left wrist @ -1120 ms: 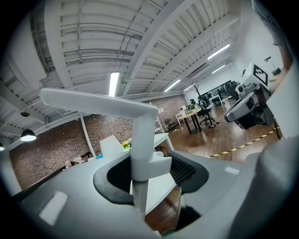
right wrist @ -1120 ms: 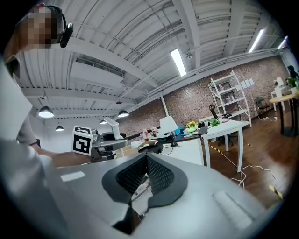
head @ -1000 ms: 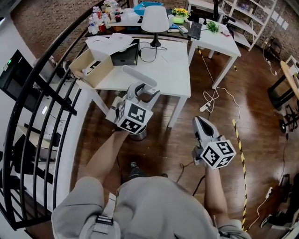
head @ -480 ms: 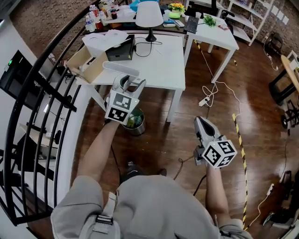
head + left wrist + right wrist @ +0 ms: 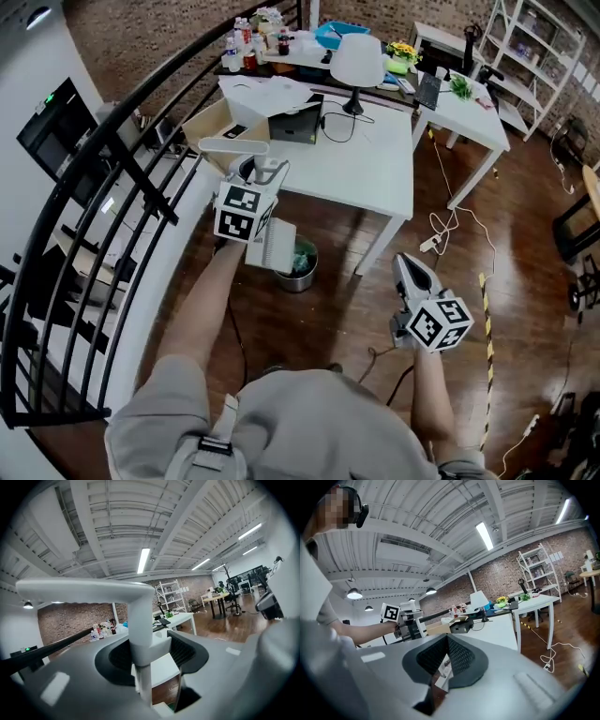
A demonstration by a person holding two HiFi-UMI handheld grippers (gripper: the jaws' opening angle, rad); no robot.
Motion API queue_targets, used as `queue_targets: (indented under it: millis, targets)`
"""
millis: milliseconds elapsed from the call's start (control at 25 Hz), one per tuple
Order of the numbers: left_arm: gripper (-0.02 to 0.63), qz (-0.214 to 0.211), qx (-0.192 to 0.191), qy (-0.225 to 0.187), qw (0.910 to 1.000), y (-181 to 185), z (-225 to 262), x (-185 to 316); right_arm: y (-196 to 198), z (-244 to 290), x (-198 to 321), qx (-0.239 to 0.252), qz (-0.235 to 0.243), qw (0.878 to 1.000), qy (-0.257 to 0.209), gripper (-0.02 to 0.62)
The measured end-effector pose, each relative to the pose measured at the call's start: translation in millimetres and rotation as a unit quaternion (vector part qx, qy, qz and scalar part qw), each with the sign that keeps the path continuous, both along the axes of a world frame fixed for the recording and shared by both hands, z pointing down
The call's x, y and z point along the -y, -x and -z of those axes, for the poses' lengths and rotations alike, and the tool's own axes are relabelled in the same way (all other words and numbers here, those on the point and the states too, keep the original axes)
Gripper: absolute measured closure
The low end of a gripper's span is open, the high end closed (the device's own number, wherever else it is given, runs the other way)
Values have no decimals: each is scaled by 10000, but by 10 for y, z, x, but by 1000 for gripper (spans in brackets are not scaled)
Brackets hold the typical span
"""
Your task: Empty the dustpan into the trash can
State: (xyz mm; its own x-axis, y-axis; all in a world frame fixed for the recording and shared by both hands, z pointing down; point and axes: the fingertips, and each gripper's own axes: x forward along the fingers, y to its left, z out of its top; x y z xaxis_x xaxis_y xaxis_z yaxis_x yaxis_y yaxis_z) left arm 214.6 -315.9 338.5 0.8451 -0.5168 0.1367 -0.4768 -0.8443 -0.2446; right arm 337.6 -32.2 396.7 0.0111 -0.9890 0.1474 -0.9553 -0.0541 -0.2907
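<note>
Dark wood floor (image 5: pixel 375 309) runs under a white table (image 5: pixel 375 178), and the metal trash can (image 5: pixel 305 274) stands by the table's near edge with green scraps inside. My left gripper (image 5: pixel 262 172) is clamped on the upright white handle (image 5: pixel 140 630) of the dustpan (image 5: pixel 278 246), just below its cross-bar. The pan hangs low at the can's left rim; whether it is over the opening or only beside it I can't tell. My right gripper (image 5: pixel 409 267) is well off to the side, jaws pressed together on nothing.

I judge the dustpan light, stiff plastic, with a smooth stem that could twist between my pads. Since the pan sits far below the grip, it will likely swing, so a firm hold on the stem suits tipping it.
</note>
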Motion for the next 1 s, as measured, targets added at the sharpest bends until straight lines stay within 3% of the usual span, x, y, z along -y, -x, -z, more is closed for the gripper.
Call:
queue_targets:
  millis: [240,680,840,1000]
  targets:
    - [397,287,-551,86,9980,741,311,228,556,12,437,-48,371,9993,20,597]
    - [400,597,-1164,206,9912,2030,703,-36,1467,-5,1052,-98,1304,9914,84,597]
    - [402,871,-1167,348,9887,2452,507,-148,1847,-139,1200,-28,1718,9850,176,597]
    - [402,1172,-912,652,9868,2772,44,-293,2164,-269,1292,32,2042,9785,273,597]
